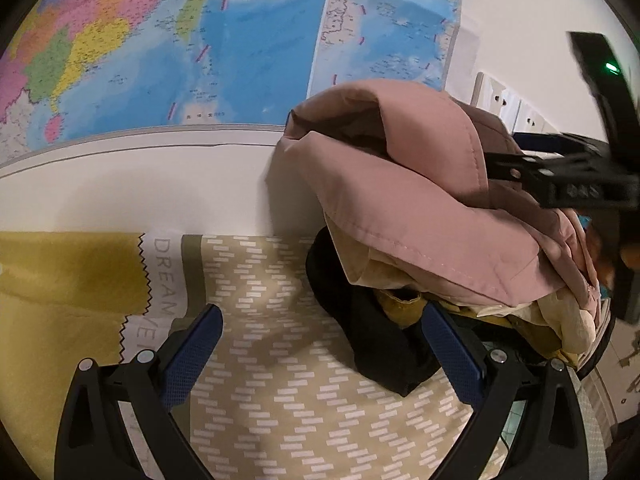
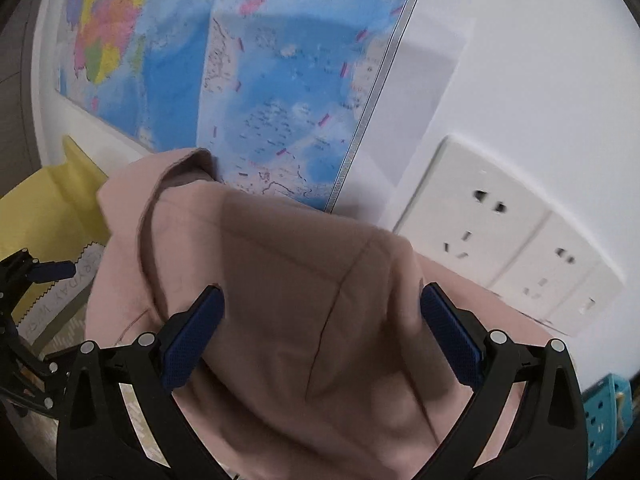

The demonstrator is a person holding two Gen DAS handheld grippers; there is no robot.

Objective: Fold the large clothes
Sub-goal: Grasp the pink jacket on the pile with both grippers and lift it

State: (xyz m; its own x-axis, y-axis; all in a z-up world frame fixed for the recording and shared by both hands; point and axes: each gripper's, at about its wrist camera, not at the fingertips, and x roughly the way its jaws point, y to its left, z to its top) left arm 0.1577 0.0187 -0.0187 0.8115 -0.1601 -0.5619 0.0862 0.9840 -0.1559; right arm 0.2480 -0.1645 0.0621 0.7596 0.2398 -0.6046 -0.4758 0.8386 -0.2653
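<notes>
A pink garment (image 1: 420, 184) sits heaped on a pile of clothes at the far right of a patterned beige bedspread (image 1: 280, 360), against a white wall hung with a map (image 1: 180, 40). A black garment (image 1: 380, 340) and yellow fabric lie beneath it. The right claw (image 2: 320, 332), fingers spread wide, hovers over the pink cloth without gripping it. The left claw (image 1: 320, 344) is likewise spread, empty, above the bedspread beside the pile. Wall sockets (image 2: 500, 232) show at right.
</notes>
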